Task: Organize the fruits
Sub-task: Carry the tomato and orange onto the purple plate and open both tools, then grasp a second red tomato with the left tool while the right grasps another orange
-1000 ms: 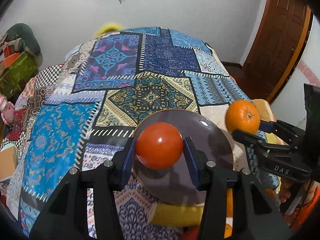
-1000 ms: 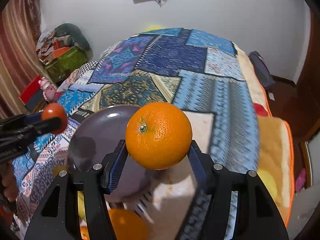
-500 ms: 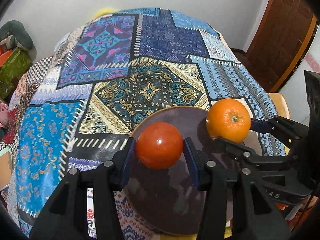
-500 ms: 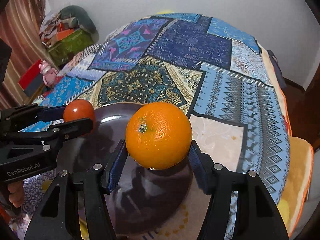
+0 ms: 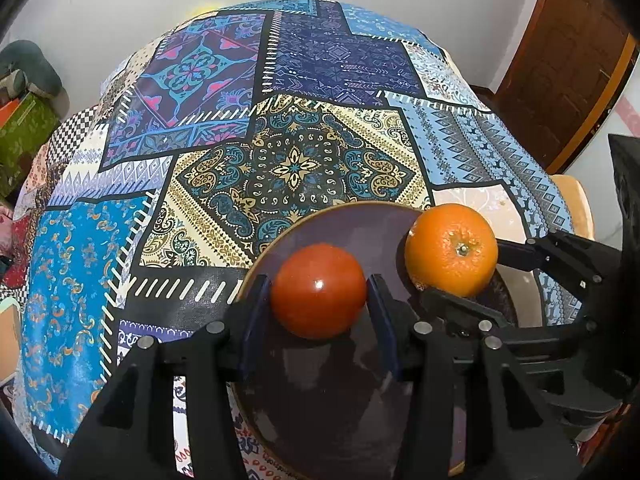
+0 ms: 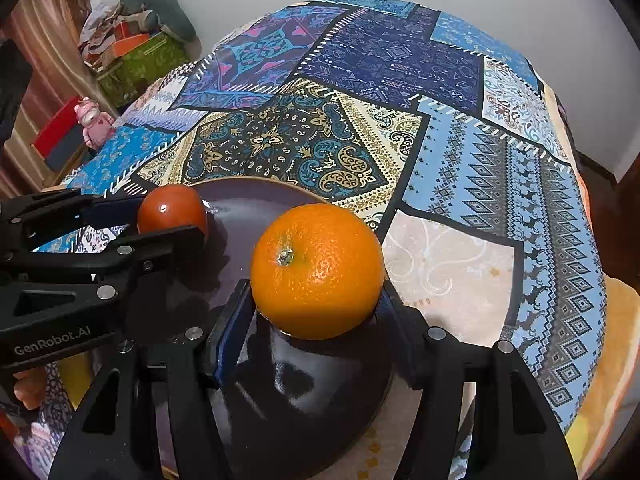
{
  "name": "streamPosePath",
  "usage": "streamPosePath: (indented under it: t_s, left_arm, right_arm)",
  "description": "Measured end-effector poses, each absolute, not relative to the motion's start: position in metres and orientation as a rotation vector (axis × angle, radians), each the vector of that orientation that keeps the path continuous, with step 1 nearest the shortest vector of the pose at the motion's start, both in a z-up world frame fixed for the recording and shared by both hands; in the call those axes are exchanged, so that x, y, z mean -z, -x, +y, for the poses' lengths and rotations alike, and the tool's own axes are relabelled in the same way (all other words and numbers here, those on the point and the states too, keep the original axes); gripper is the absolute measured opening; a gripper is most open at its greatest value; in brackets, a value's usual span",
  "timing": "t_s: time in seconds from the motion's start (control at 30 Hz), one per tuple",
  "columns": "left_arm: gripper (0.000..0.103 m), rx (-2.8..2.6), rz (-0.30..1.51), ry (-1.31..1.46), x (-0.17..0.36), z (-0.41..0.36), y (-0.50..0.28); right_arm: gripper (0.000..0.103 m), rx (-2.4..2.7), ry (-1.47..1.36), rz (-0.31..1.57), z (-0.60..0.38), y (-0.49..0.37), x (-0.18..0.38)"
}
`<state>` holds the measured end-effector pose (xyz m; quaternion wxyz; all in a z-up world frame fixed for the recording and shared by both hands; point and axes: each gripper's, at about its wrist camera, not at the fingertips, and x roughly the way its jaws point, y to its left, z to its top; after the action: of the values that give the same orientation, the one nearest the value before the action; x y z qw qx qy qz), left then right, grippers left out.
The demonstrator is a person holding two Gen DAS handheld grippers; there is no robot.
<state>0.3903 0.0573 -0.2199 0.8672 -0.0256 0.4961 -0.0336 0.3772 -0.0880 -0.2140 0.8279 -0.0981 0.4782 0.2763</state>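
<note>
I have brought both fruits lower over the dark plate (image 5: 360, 420) since a second ago: left gripper (image 5: 319, 294) jaws clamp the tomato (image 5: 319, 291), right gripper (image 6: 316, 300) jaws clamp the orange (image 6: 317, 271). Release looks next.
</note>
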Motion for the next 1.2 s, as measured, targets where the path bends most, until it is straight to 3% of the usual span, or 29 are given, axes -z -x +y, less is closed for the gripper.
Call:
streamPosePath:
  t_s: [0.23,0.73,1.2]
  left_arm:
    - [0.054,0.076,0.992,0.068,0.201,0.059,-0.374]
    - [0.066,0.078,0.820,0.060,0.118,0.061,-0.274]
    - [0.067,0.093,0.883,0.071,0.146,0.050,-0.191]
  right_arm:
    - [0.060,-0.568,0.204,0.998,-0.091,-0.368,0.206]
    - [0.063,-0.533,0.165,0.818,-0.132,-0.297,0.127]
    - [0.069,-0.504,0.114,0.814,-0.167,-0.223,0.139]
